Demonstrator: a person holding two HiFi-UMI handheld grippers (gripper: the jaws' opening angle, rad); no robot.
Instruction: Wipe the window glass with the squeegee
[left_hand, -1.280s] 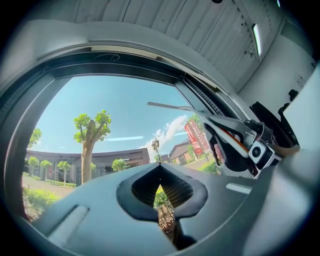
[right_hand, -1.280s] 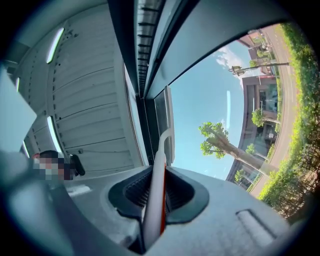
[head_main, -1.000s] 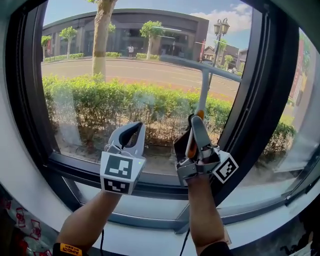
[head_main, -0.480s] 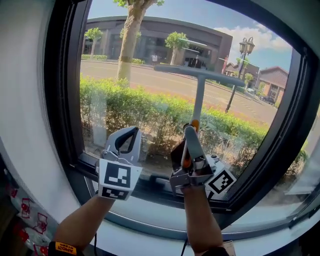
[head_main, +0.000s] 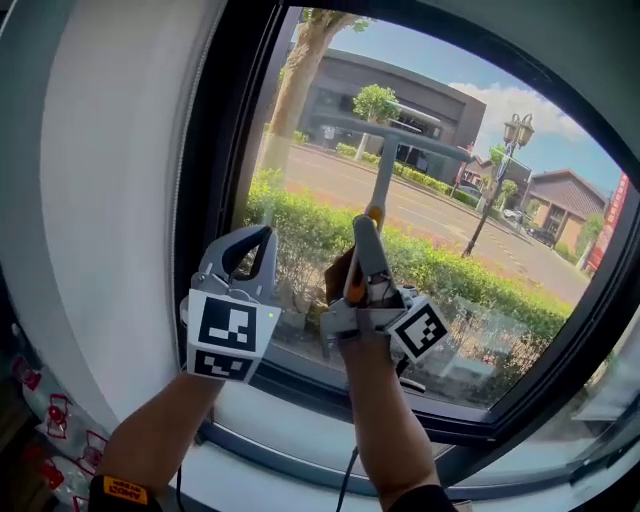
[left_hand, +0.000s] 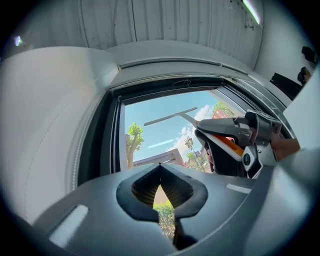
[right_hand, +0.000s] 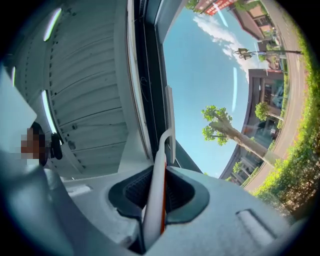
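The squeegee (head_main: 383, 165) stands upright in front of the window glass (head_main: 470, 240), its long blade (head_main: 395, 135) level at the top. My right gripper (head_main: 365, 262) is shut on its white and orange handle (right_hand: 156, 195), and the blade (right_hand: 169, 117) shows ahead of the jaws. In the left gripper view the squeegee (left_hand: 170, 116) appears to the right. My left gripper (head_main: 250, 250) hangs beside the right one, left of the handle, shut with nothing in it; its tips meet (left_hand: 160, 167). Whether the blade touches the glass is unclear.
The dark window frame (head_main: 215, 180) rises just left of my left gripper, with a white wall (head_main: 110, 200) beyond it. A white sill (head_main: 300, 425) runs below the glass. Outside are a hedge, a road, a tree and buildings.
Both grippers and the squeegee have shifted left along the glass, from near the right side of the frame to near its left side. The grip on the handle is the same.
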